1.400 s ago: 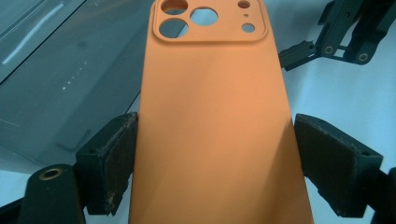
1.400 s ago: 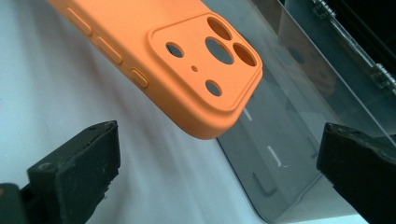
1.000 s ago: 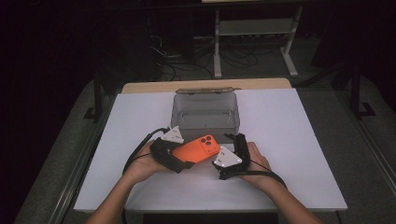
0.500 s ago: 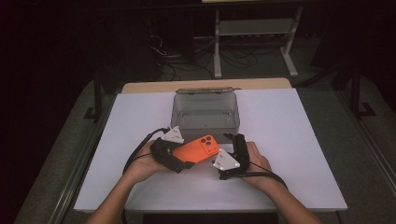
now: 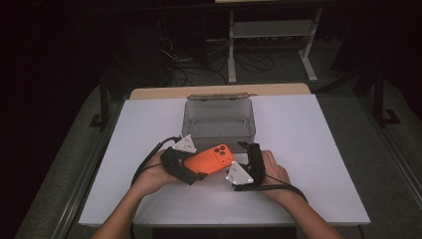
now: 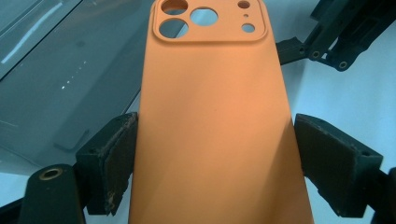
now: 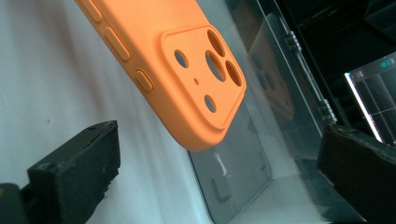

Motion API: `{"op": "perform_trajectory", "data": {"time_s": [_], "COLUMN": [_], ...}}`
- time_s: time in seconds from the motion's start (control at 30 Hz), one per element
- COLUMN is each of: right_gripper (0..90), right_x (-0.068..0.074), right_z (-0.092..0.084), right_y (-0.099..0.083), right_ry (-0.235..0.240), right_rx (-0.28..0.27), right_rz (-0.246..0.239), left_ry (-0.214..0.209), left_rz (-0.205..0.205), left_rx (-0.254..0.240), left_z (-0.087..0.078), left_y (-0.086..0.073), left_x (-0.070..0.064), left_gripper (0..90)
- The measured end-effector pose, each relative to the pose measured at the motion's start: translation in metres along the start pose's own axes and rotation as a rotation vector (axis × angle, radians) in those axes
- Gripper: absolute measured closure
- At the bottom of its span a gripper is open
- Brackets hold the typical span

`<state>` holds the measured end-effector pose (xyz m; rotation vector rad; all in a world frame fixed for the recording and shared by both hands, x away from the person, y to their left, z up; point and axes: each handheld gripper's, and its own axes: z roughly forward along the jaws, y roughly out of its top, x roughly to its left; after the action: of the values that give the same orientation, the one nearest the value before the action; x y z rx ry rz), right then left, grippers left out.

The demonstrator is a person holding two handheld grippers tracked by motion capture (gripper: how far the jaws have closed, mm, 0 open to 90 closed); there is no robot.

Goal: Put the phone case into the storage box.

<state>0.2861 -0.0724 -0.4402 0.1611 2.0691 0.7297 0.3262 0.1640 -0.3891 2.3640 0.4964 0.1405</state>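
Clamped by its long edges in the left gripper point(image 6: 212, 154), the orange phone case point(image 5: 209, 160) hangs mid-frame just below the clear box point(image 5: 219, 119), camera cutouts toward it, likely for placing inside. At lower right, the right gripper point(image 7: 224, 172) waits spread, holding nothing.

Tabletop: white sheet point(image 5: 308, 149) over a wooden board, whose bare edge point(image 5: 219, 91) shows along the far side.
Floor: grey point(image 5: 348, 94), dim beyond the table.
Furniture: pale metal shelf stand point(image 5: 271, 37) behind the table; dark frame legs point(image 5: 379, 94) on either side.
Cables: a black tangle point(image 5: 199, 67) on the floor by the stand.
Light: bright on the tabletop, the room behind nearly black.
Screen: perhaps a lit monitor point(image 7: 373, 93) at the far right.
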Motion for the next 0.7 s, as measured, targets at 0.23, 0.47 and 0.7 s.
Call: {"op": "perform_trajectory", "data": {"time_s": [0.23,0.47,0.7], "right_gripper": [0.0,0.0,0.0], "right_x": [0.0011,0.0040,0.0079], "right_z": [-0.0006,-0.0013,-0.0013], "right_y": [0.0011,0.0033,0.0048], "right_ry": [-0.029,-0.063,-0.092], "right_rx": [-0.003,-0.010,-0.010], "right_rz": [-0.060,-0.112,-0.170], "left_ry": [0.002,0.003,0.003], "left_rz": [0.000,0.001,0.003], "left_rx": [-0.001,-0.001,0.002], "left_z": [-0.0008,-0.0008,-0.0010], "left_y": [0.0000,0.0001,0.0003], "left_x": [0.0005,0.0007,0.0008], "left_gripper": [16.6,16.6,16.6]}}
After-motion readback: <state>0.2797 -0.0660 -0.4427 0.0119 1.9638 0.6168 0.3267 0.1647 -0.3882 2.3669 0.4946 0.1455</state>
